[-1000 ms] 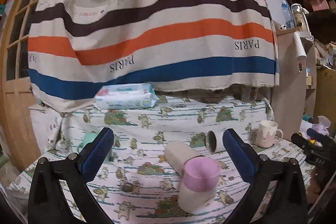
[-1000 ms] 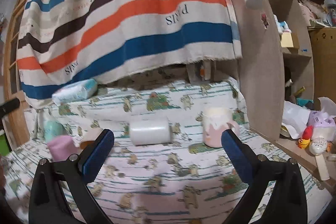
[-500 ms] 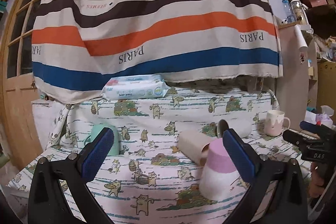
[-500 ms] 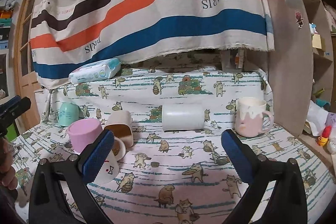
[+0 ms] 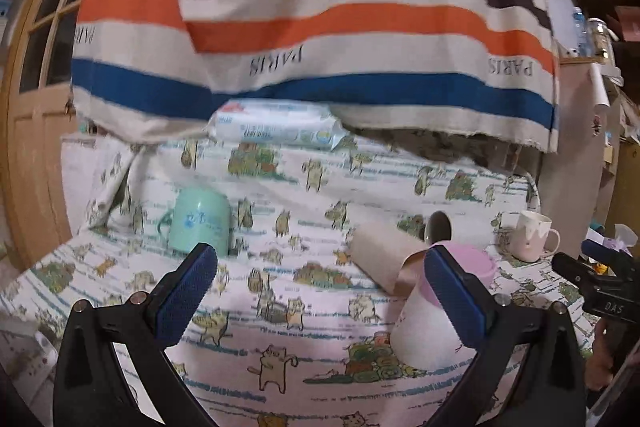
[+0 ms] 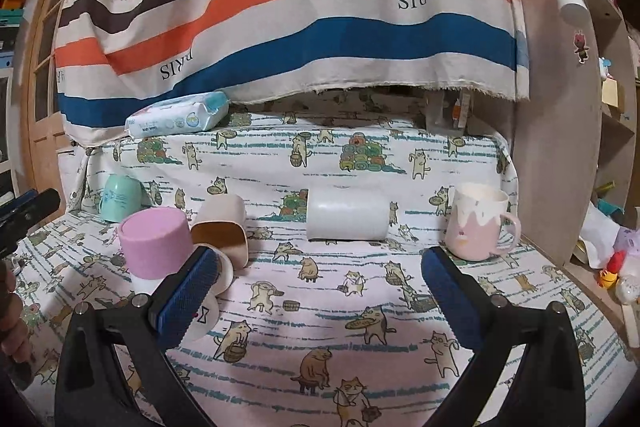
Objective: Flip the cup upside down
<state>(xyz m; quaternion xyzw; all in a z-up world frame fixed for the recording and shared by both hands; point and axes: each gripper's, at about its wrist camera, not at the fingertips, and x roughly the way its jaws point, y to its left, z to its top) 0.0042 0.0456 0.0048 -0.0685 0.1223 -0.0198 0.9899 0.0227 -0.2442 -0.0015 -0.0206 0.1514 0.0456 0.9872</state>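
the pink cup [image 6: 154,247] stands upside down on the worktop [image 6: 320,307], touching the beige cup [image 6: 222,227] lying beside it. both the left gripper [image 5: 320,299] and right gripper [image 6: 316,295] are spread apart, holding nothing.

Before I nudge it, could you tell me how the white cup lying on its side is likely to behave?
The white cup lies on its side and looks cylindrical with no visible handle, so it would probably roll. The cloth beneath may slow it. Its smooth, glossy wall could slip between the open right gripper pads.
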